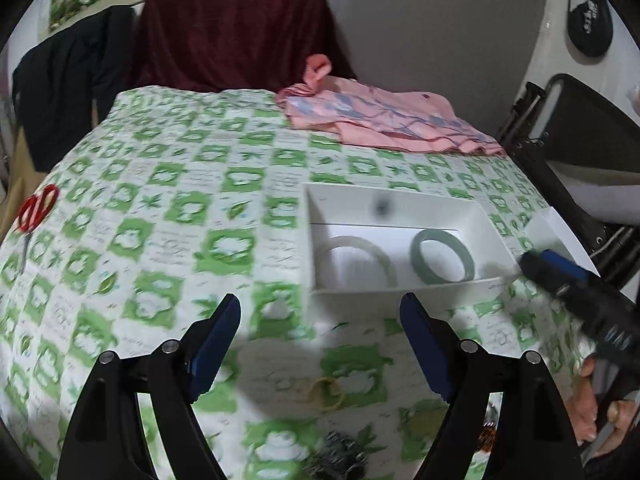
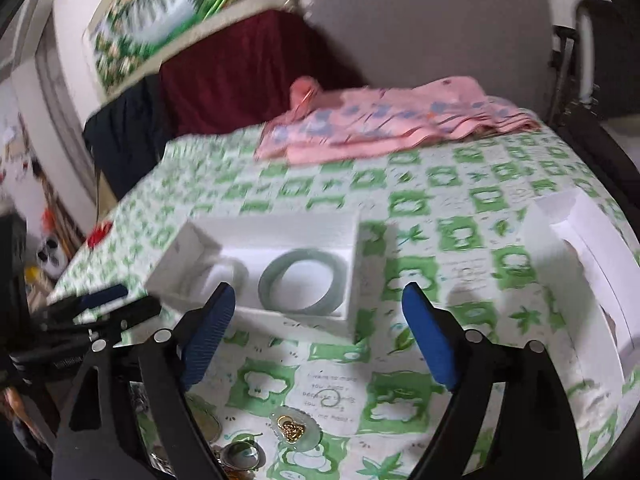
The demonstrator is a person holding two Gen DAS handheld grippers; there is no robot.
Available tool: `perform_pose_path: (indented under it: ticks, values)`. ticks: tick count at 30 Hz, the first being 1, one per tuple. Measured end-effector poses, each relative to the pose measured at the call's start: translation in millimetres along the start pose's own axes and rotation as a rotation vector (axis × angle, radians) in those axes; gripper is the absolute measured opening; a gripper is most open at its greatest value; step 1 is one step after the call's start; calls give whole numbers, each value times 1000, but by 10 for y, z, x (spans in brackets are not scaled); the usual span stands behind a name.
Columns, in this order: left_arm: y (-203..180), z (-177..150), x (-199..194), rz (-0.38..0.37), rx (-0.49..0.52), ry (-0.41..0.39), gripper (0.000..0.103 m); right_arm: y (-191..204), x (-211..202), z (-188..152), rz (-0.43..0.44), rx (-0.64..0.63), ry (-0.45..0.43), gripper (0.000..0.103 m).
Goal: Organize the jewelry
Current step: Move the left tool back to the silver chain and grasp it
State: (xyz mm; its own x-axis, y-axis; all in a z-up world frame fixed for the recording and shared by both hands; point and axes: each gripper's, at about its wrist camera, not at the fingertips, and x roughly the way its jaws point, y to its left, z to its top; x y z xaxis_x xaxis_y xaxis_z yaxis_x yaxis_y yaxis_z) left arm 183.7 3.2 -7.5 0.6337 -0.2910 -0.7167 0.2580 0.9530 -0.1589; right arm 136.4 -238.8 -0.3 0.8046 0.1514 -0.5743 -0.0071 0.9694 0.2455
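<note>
An open white box (image 1: 496, 240) (image 2: 356, 240) lies on the green-patterned cloth. A pale bangle (image 1: 360, 248) (image 2: 236, 272) and a darker green jade bangle (image 1: 442, 256) (image 2: 300, 284) lie side by side in it. My left gripper (image 1: 320, 300) hangs open just in front of the box, nothing between its fingers. My right gripper (image 2: 318, 290) is also open and empty at the box's near edge. Loose pieces lie near me: a yellow ring (image 1: 328, 394), a dark beaded bracelet (image 1: 340, 456), a gold-and-jade pendant (image 2: 294, 430), a thin small ring (image 2: 330, 398) and a round pendant (image 2: 242, 456).
The box's white lid (image 2: 580, 260) (image 1: 552, 228) lies to the right of the box. Red scissors (image 1: 38, 208) rest at the table's left edge. A folded pink cloth (image 1: 392, 120) (image 2: 380, 124) sits at the back. A dark red drape (image 1: 236, 36) stands behind the table.
</note>
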Motion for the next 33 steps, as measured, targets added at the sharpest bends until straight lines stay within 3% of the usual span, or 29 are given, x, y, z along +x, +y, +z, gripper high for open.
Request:
perform_pose_path:
  ticks: [3, 10, 14, 19, 22, 24, 26, 33]
  values:
    - [67, -121, -153, 33, -14, -14, 81, -60, -239, -140, 36, 77, -57, 94]
    - [82, -647, -520, 88, 19, -15, 81, 65, -683, -726, 124, 83, -55, 96]
    - [-13, -844, -587, 141, 82, -13, 81, 186, -761, -939, 103, 47, -30, 96]
    - [-70, -909, -596, 144, 121, -10, 80, 287, -732, -1006, 85, -8, -12, 96]
    - [-124, -902, -548, 130, 145, 4, 73, 321, -731, -1011, 68, -26, -20, 93]
    - [-177, -881, -493, 124, 168, 16, 60, 317, -724, -1010, 64, -24, -16, 80]
    - [-220, -850, -421, 115, 183, 36, 53, 290, -697, -1002, 65, -10, -3, 76]
    - [-281, -755, -170, 86, 198, 109, 49, 265, -656, -996, 73, 6, 16, 76]
